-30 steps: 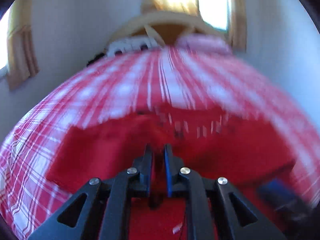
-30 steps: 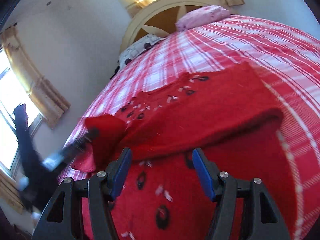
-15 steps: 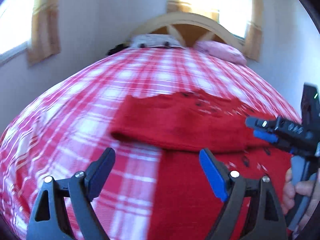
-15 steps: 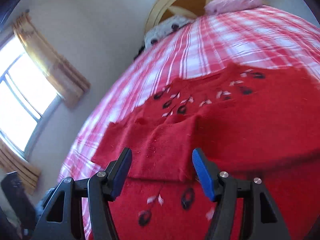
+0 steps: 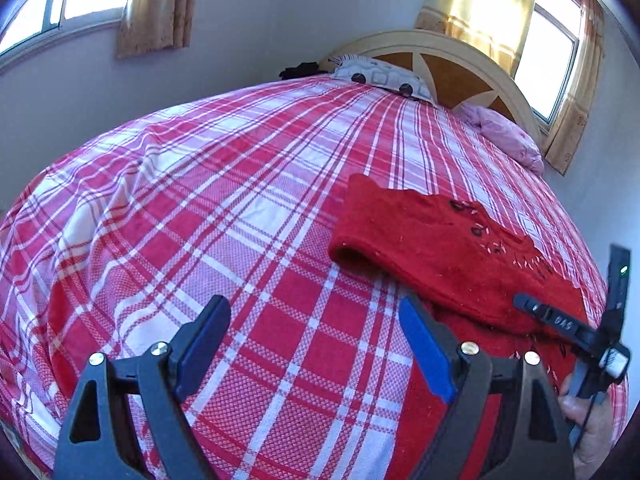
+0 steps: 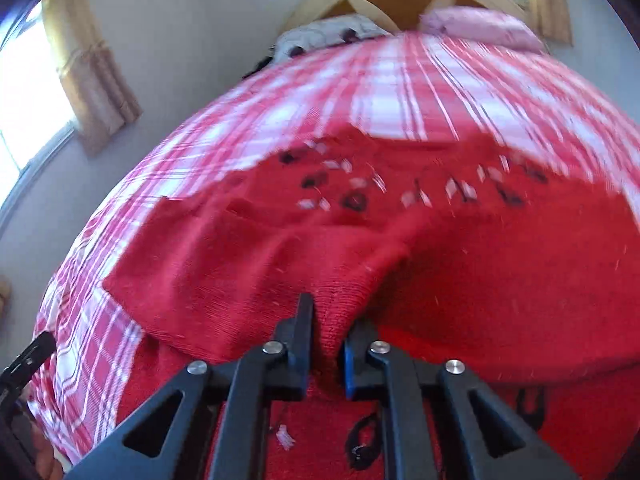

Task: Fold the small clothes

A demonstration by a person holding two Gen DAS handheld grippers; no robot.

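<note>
My right gripper (image 6: 326,330) closing, pinching the red sweater's (image 6: 460,248) folded edge; left gripper (image 5: 314,342) released over the plaid bedspread (image 5: 208,216).

- A bedroom in a home.
- A wide bed (image 5: 200,208) fills both views, spread with a red, pink and white checked cover.
- At its far end stands an arched wooden headboard (image 5: 452,68) with cream spokes over brown panels.
- Two pillows lie against it: a grey patterned pillow (image 5: 384,76) and a pink pillow (image 5: 504,134).
- Plain pale walls carry windows (image 5: 548,64) letting in daylight, each hung with short yellowish curtains (image 5: 160,4).
</note>
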